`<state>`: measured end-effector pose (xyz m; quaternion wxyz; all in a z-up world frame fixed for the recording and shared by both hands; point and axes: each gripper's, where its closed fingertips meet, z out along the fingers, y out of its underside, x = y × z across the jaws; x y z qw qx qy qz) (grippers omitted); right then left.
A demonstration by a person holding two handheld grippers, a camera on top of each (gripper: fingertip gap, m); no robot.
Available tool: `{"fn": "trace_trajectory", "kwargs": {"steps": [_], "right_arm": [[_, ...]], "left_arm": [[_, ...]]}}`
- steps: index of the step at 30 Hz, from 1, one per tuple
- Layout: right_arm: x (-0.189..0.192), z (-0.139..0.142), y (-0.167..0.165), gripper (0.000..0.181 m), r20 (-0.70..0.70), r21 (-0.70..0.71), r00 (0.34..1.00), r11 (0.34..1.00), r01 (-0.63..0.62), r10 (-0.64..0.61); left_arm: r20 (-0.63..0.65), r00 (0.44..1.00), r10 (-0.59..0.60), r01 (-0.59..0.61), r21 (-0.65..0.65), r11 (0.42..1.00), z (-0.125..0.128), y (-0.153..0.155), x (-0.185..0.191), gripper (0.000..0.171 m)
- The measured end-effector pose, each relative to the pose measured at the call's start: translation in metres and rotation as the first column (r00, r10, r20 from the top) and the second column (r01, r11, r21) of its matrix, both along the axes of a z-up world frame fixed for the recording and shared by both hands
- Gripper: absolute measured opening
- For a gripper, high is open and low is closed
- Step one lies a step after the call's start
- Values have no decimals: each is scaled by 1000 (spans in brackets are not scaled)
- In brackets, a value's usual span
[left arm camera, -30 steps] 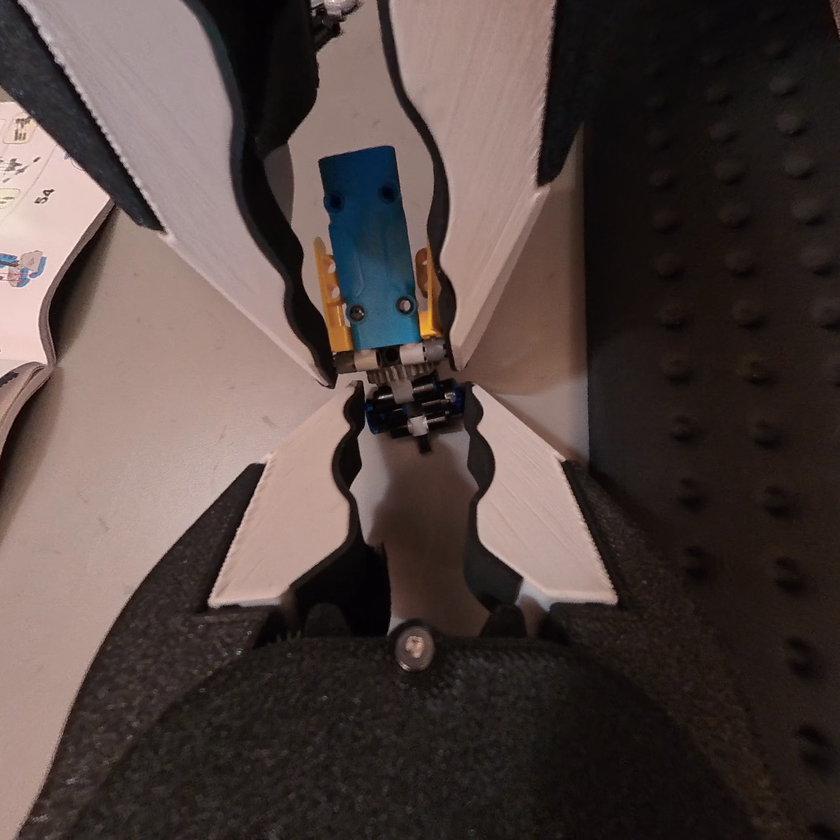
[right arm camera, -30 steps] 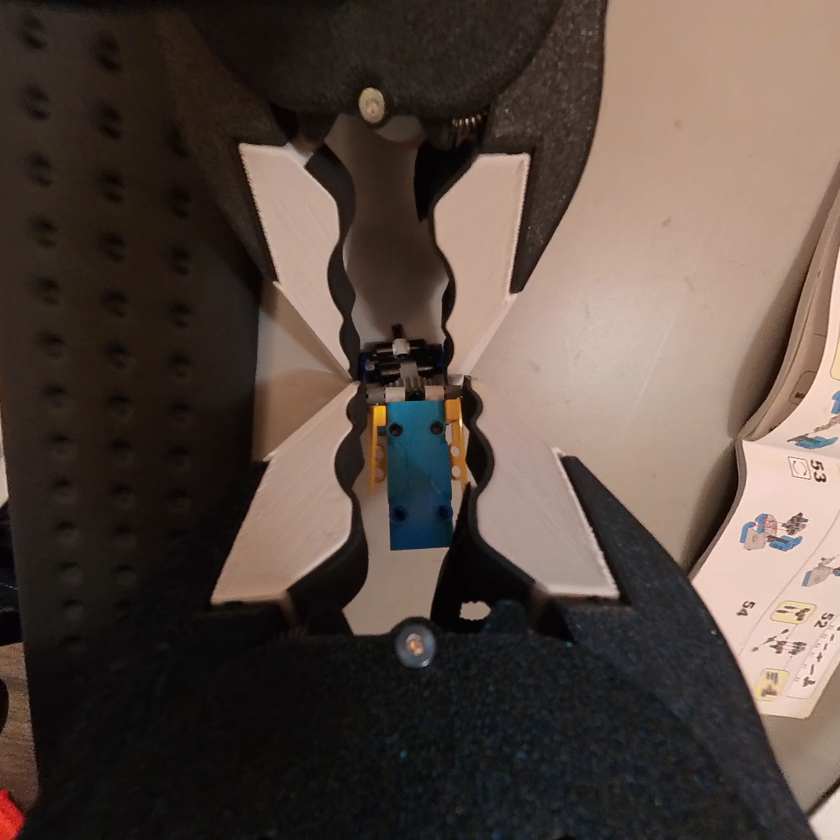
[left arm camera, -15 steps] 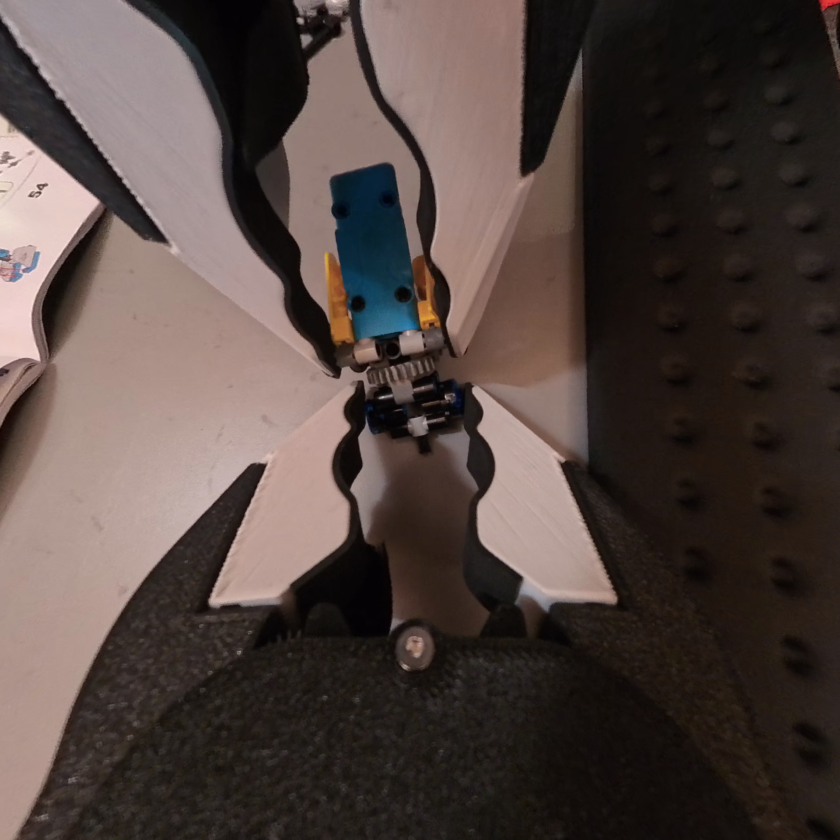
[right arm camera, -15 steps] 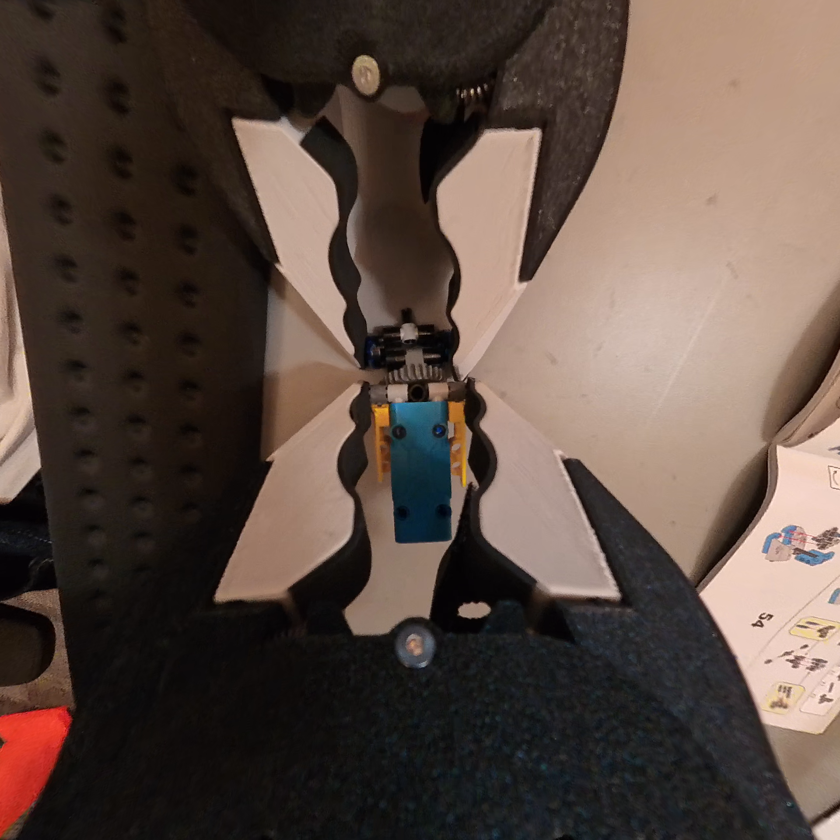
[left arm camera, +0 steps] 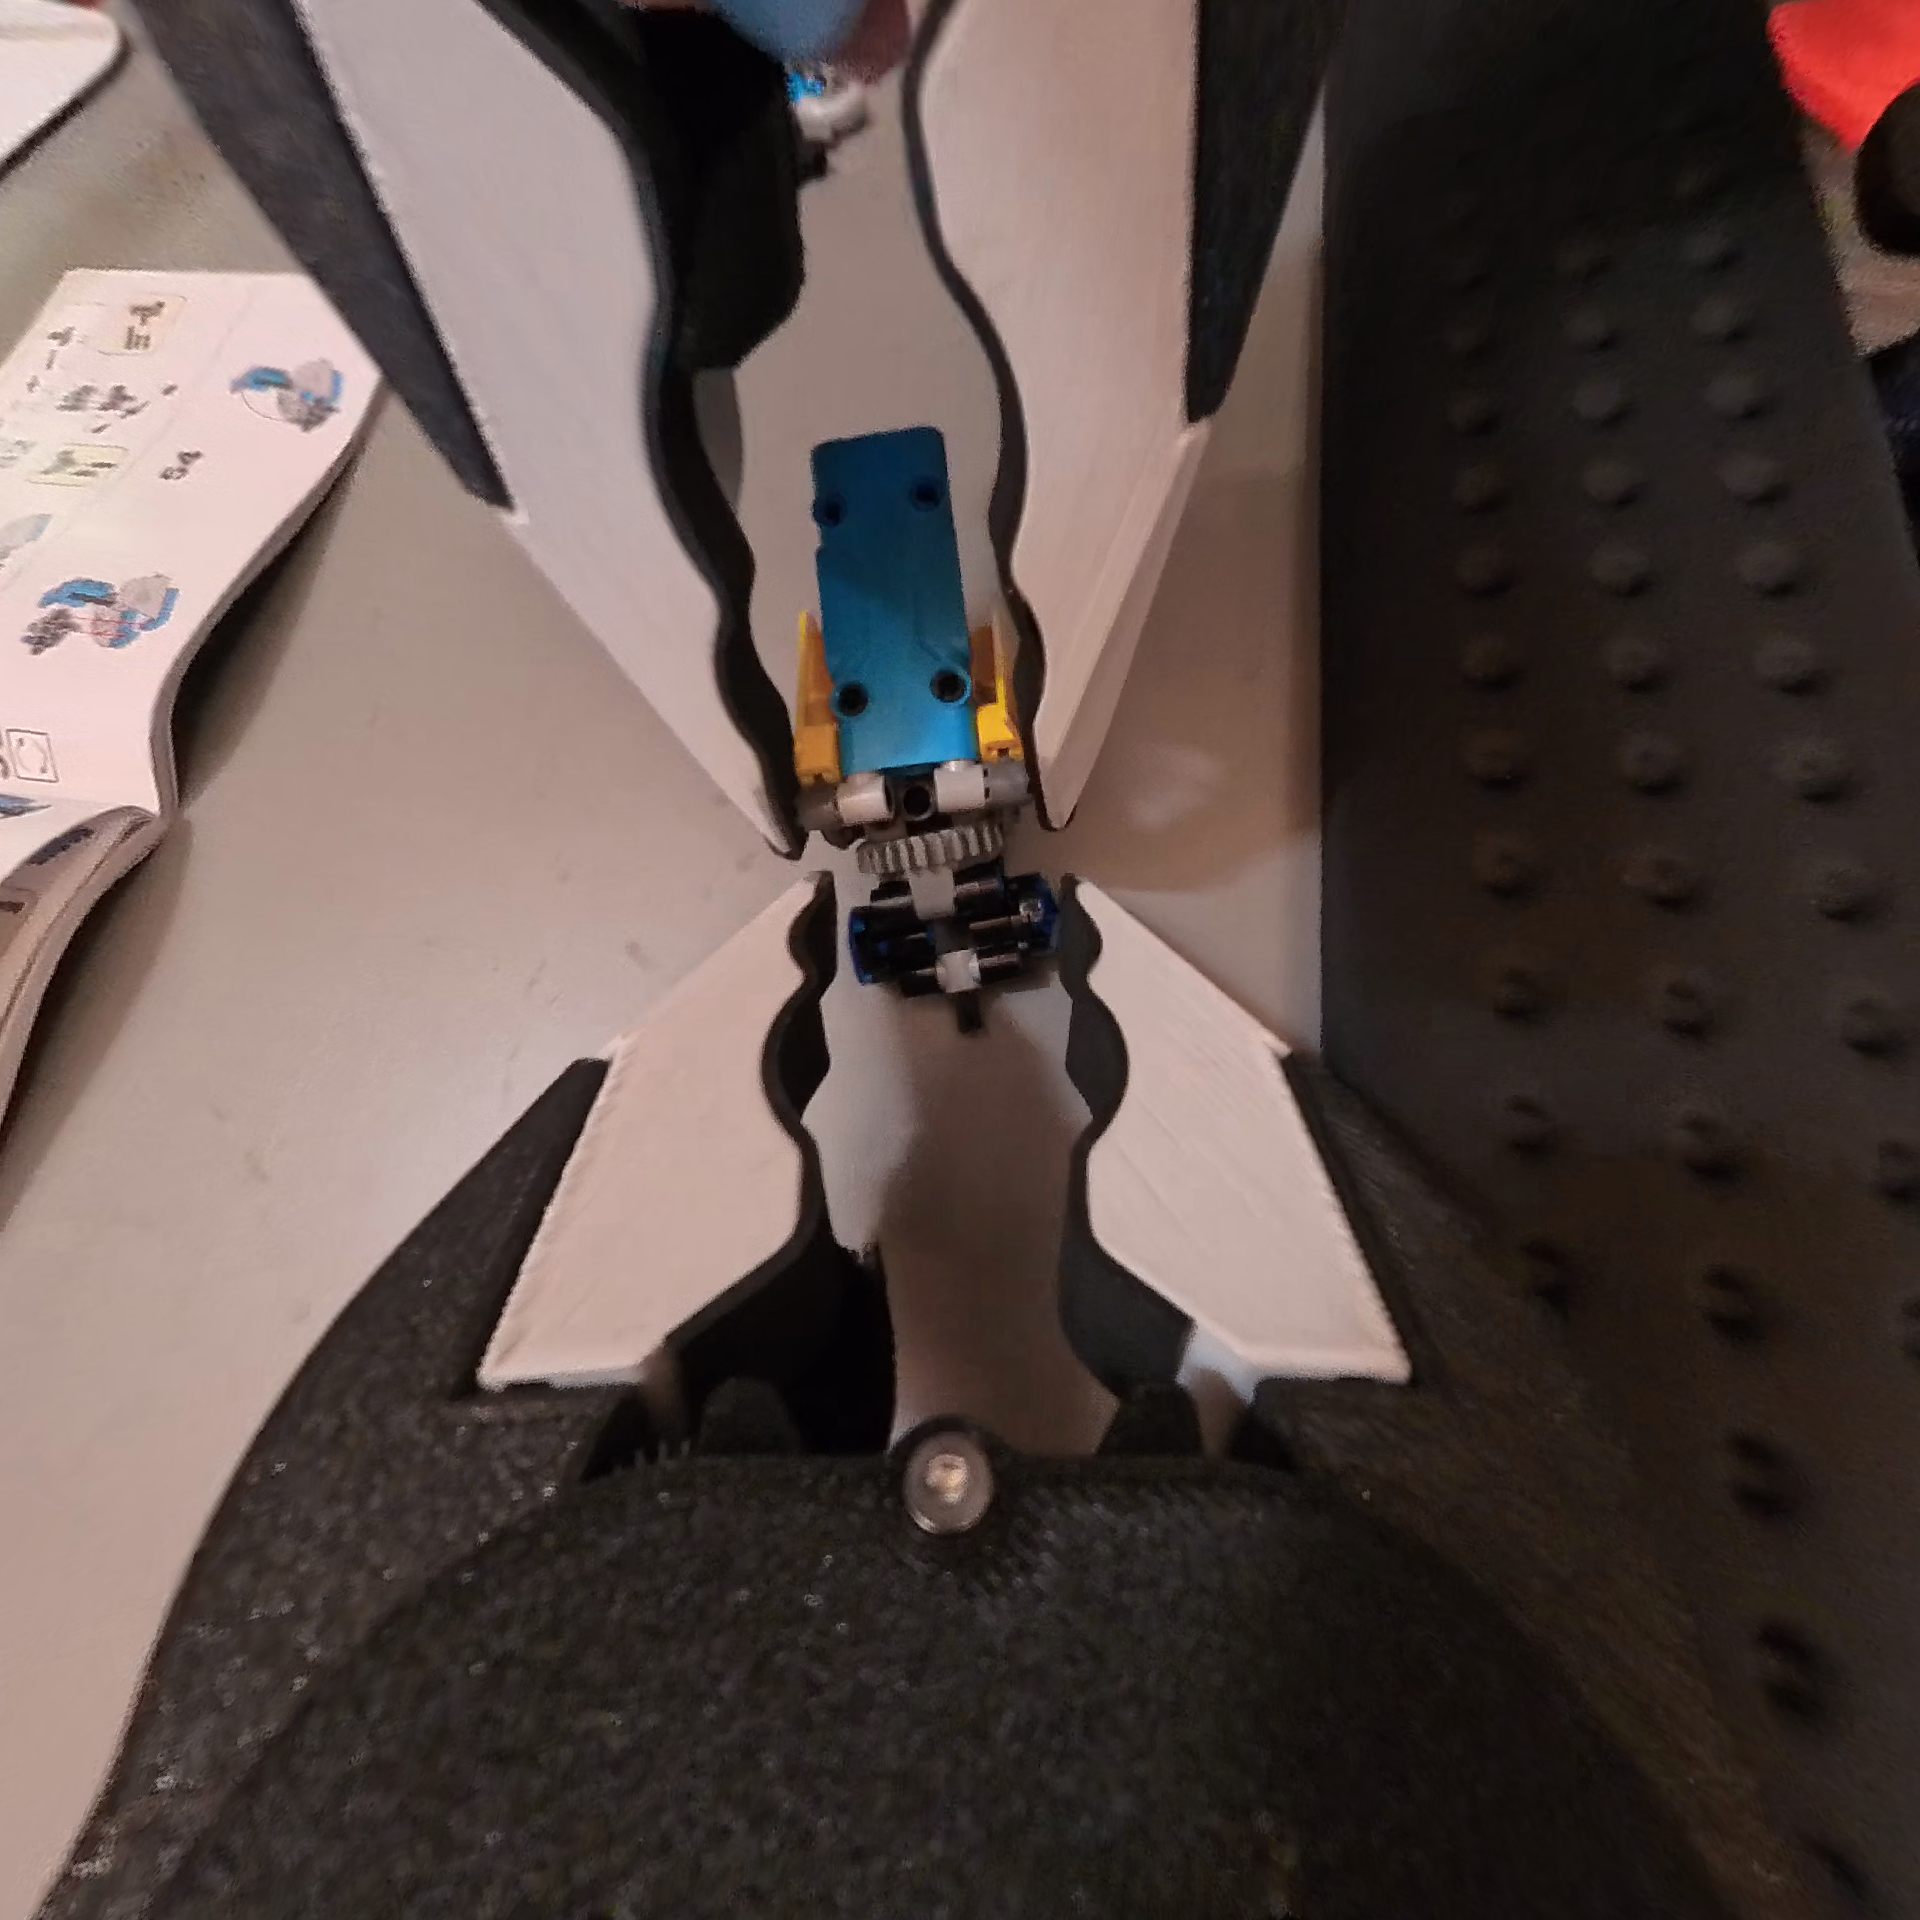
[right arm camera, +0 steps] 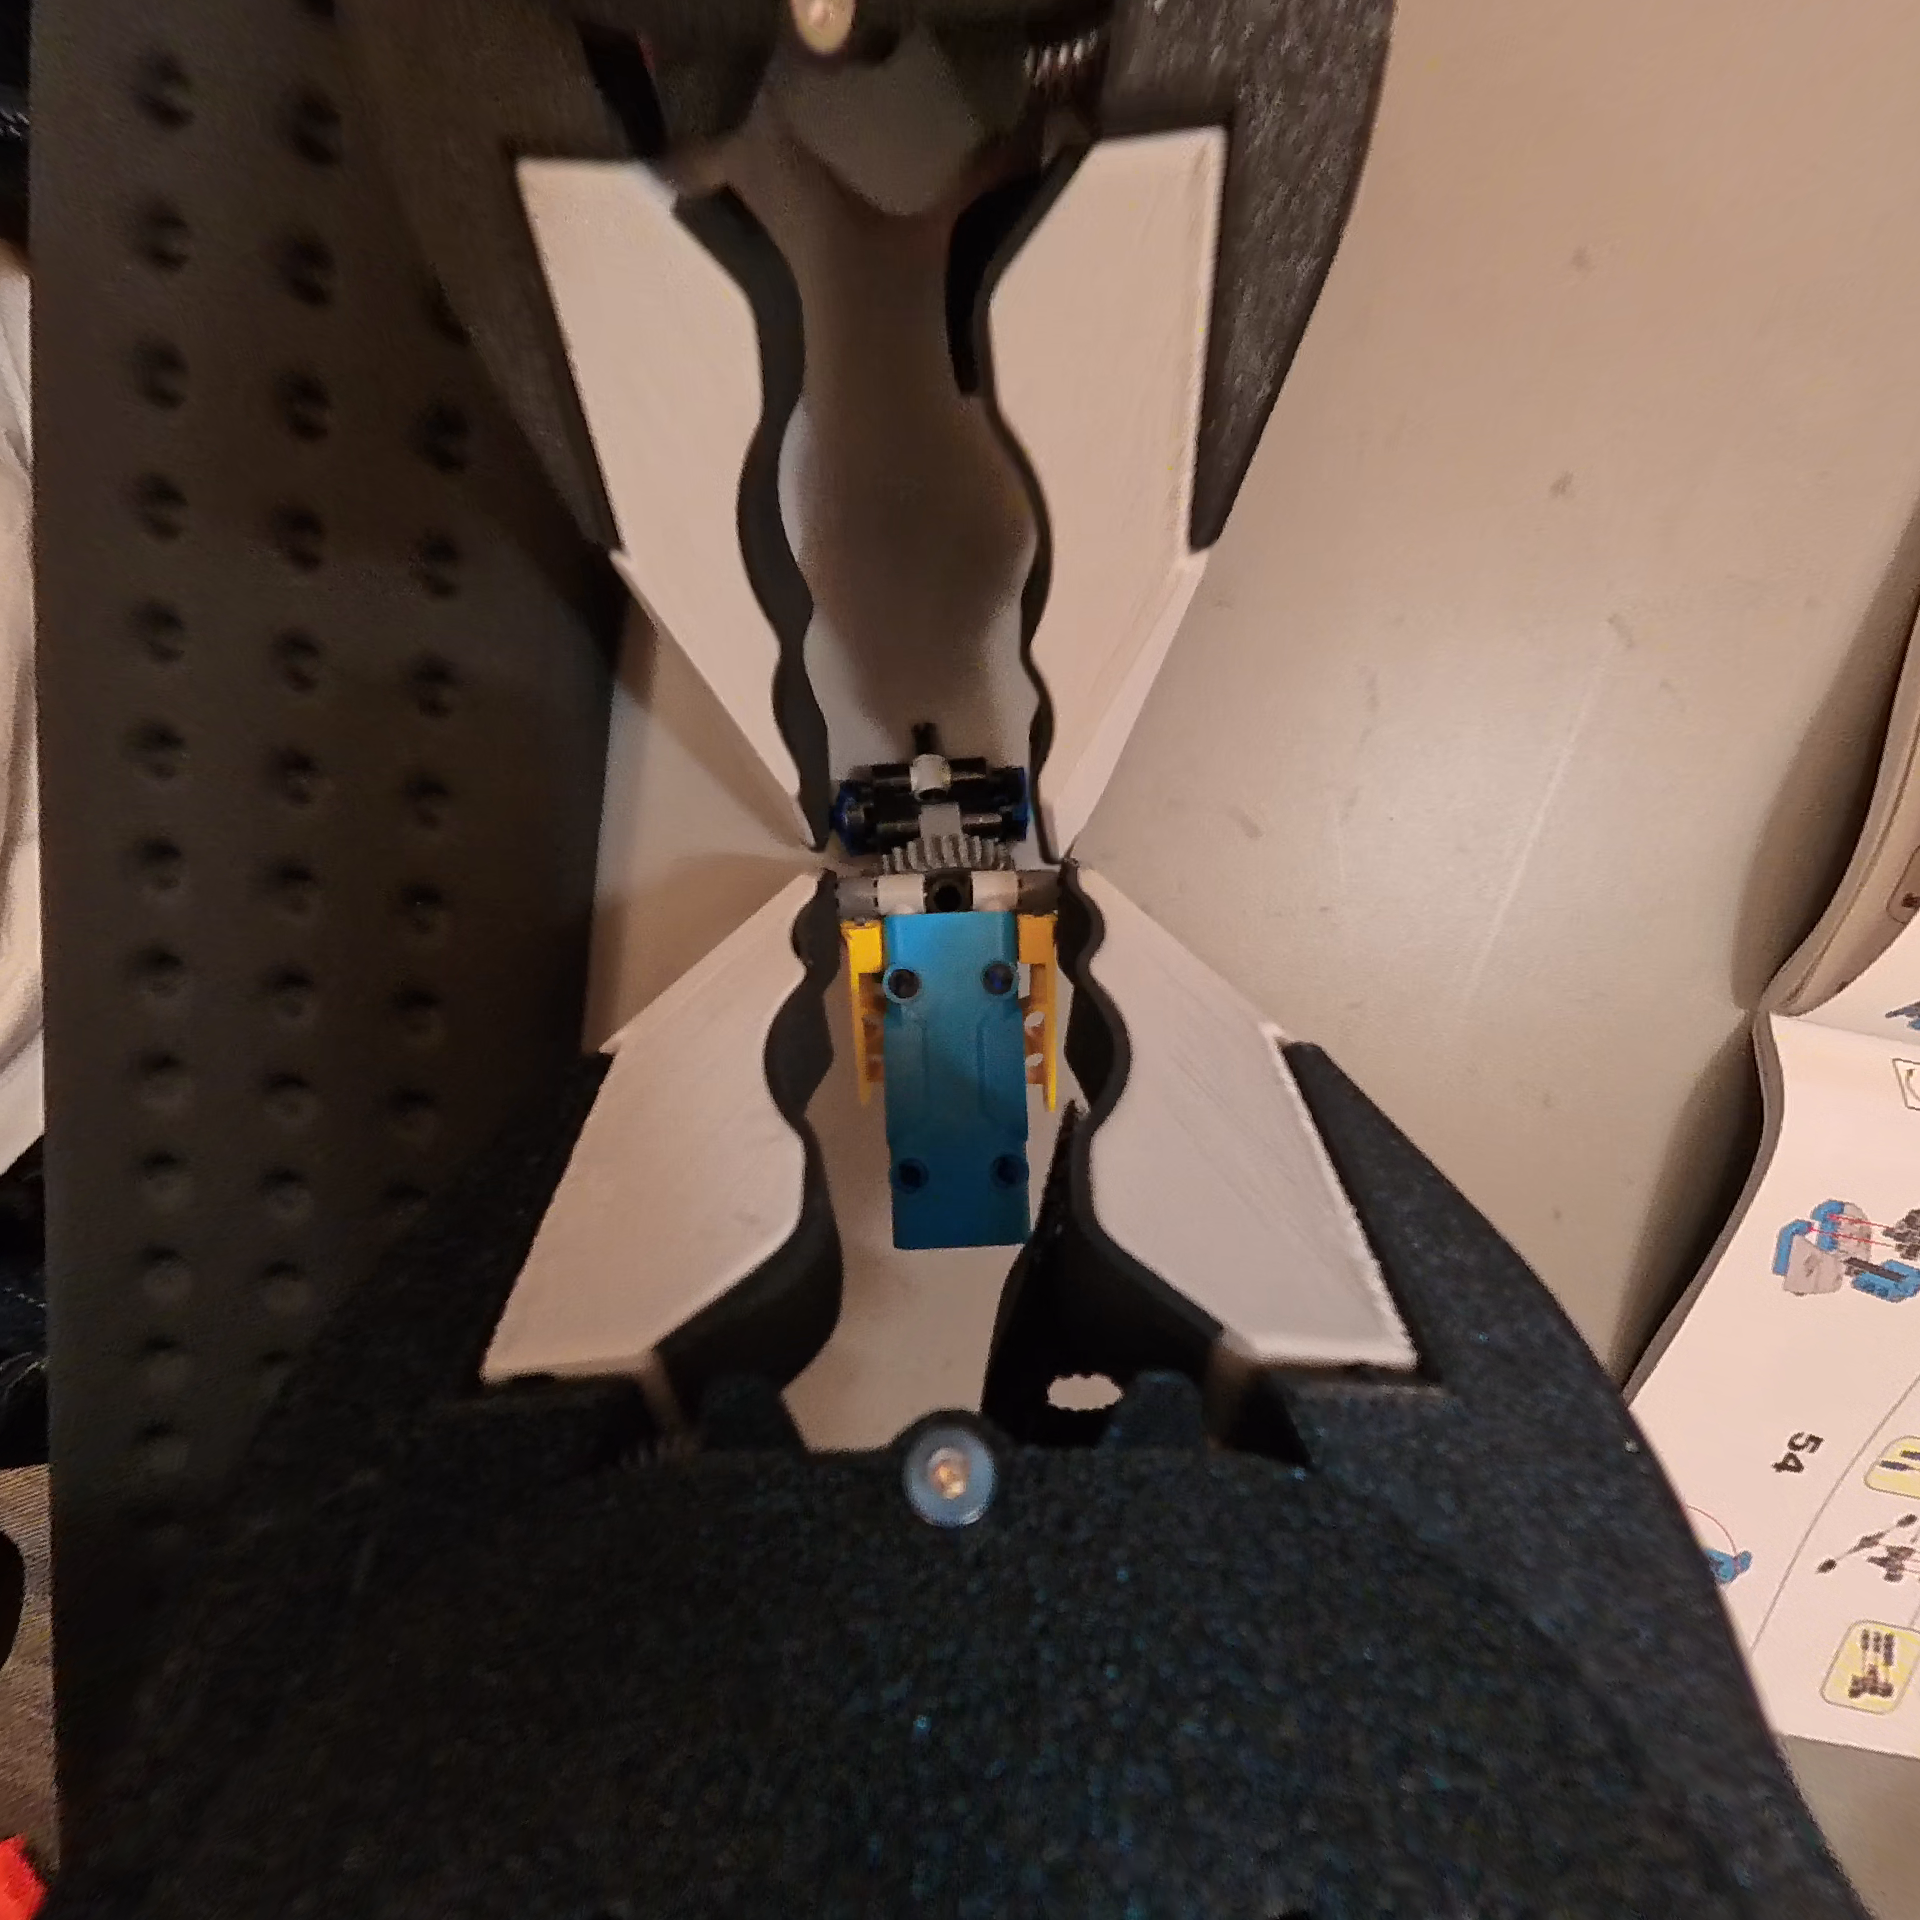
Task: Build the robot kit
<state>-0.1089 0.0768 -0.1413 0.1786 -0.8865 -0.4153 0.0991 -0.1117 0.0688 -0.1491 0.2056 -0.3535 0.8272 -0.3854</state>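
My two grippers meet tip to tip above a grey table (left arm camera: 416, 1039). My left gripper (left arm camera: 948, 914) is shut on a small black and blue pin assembly (left arm camera: 951, 940). My right gripper (right arm camera: 945, 899) is shut on a blue block with yellow side beams (right arm camera: 956, 1091). A grey gear (left arm camera: 925, 854) sits between the two parts, and they touch there. In the left wrist view the right gripper (left arm camera: 920, 821) comes in from the top, holding the blue block (left arm camera: 894, 623). In the right wrist view the left gripper (right arm camera: 930, 836) comes in from the top, holding the black assembly (right arm camera: 930, 805).
A black studded plate (left arm camera: 1610, 935) stands close along one side of both grippers, on the left in the right wrist view (right arm camera: 291, 727). An open instruction booklet (left arm camera: 104, 520) lies on the other side (right arm camera: 1818, 1455). Small blue and white parts (left arm camera: 821, 83) lie behind. My left tips are roughly 8 cm from the black studded plate (left arm camera: 1610, 935). My right wrist view (right arm camera: 350, 734) looks at it from another angle.
Both grippers stay shut and tip to tip. The pair has shifted over the table, so the booklet shows more in the left wrist view. The grey gear between the parts shows more.
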Motion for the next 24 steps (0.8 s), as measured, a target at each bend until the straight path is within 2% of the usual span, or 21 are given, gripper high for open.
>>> {"fn": "trace_trajectory", "kwargs": {"steps": [2,6,12,17,24], "right_arm": [[0,0,0,42,7,11,1000,1000,-2,2],[0,0,1,42,7,12,1000,1000,2,-2],[6,-9,-3,45,37,-13,999,1000,26,-25],[13,-10,-7,44,31,43,998,998,52,-53],[17,-7,-15,44,-47,136,992,983,125,-120]], "left_arm": [[4,1000,7,-7,-22,1000,3,1,0,43],[-35,999,4,-2,51,999,-10,-1,2,44],[-35,999,6,-4,55,999,-11,-4,5,42],[-31,999,9,-7,57,998,-10,-3,5,41],[27,999,26,-28,82,996,-3,1,8,41]]}}
